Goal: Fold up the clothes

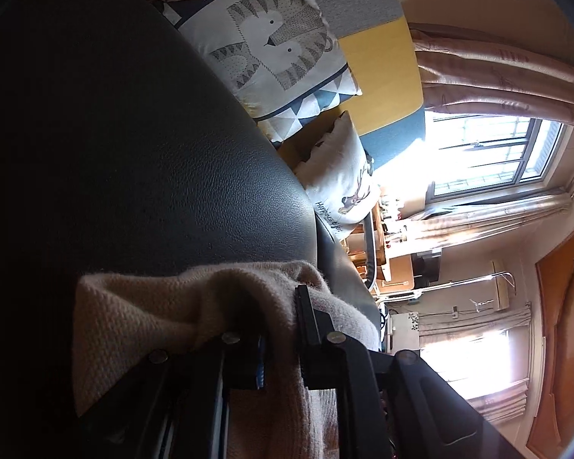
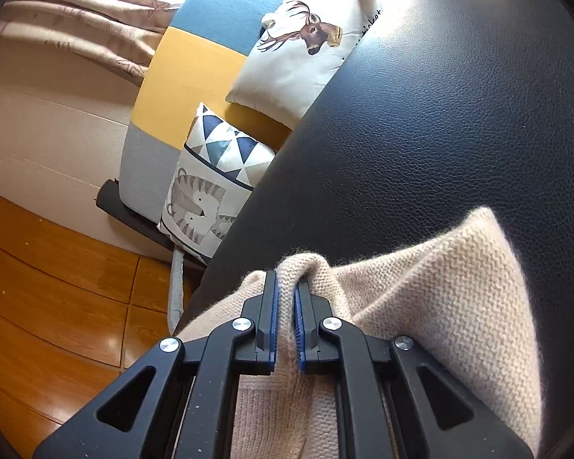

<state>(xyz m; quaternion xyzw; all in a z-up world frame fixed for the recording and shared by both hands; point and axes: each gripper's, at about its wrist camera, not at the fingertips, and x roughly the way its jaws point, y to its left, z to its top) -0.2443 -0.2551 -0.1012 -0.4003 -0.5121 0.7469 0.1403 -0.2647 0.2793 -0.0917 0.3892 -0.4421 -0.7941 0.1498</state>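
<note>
A beige knitted garment (image 2: 421, 279) lies on a black grained-leather surface (image 2: 440, 114). Black fingers (image 2: 266, 306) carry blue pads. One white cushion (image 2: 302, 61) shows a brown deer; another (image 1: 271, 46) has grey striped animals and blue-grey triangles. The floor (image 2: 57, 287) is orange-brown wood.

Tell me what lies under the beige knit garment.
Under the beige knit garment, held by the right gripper and left gripper, lies a black leather-look surface. The part beneath the cloth is covered.
</note>
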